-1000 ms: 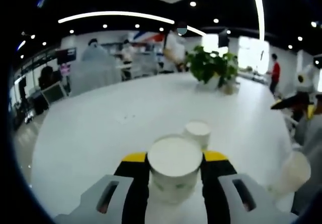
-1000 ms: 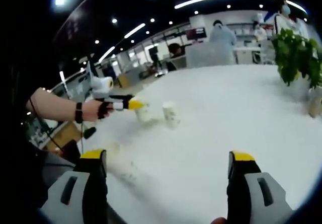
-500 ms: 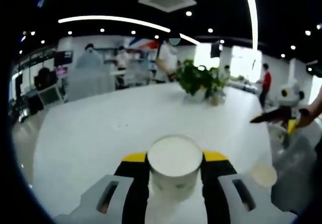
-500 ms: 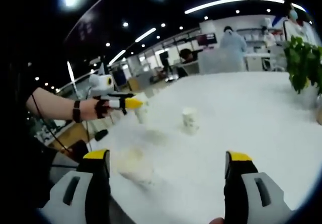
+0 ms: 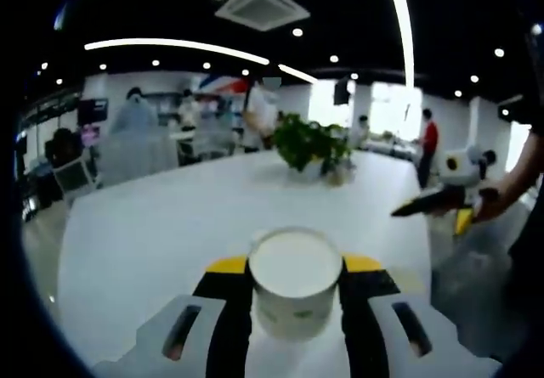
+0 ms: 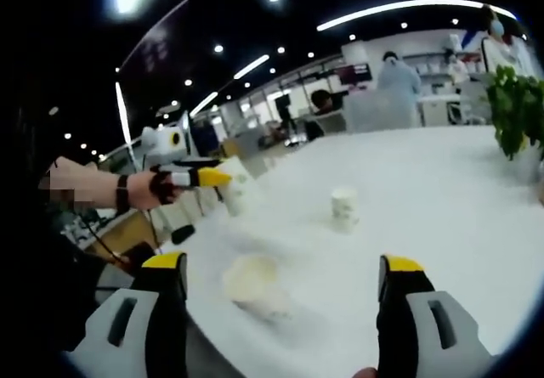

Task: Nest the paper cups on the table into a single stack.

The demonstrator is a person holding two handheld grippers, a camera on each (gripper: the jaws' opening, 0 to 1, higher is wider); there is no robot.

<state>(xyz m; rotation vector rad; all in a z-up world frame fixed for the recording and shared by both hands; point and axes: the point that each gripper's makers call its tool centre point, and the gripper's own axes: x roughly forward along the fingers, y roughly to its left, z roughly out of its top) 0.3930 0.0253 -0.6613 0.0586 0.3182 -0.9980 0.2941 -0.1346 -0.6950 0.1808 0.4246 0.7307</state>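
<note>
Since a second ago the left tongs (image 5: 296,286) have carried their paper cup (image 5: 296,283) up and away from the second cup that then stood just past it, and the right tongs (image 6: 284,310) have come closer to the cup lying on its side. The left tongs pinch the white, smooth-walled cup between yellow-tipped jaws, its round mouth facing the camera; in the right gripper view the same cup (image 6: 235,194) hangs in the air above the tabletop's near edge. The right tongs are spread wide, holding nothing. Between their jaws, on the glossy white tabletop (image 6: 442,200), a blurred cup lies tipped over (image 6: 255,283), its open mouth upward in the view. Farther out a printed cup stands upright (image 6: 344,209), well apart from it. A leafy potted plant (image 5: 308,145) stands on the far side of the tabletop.
</note>
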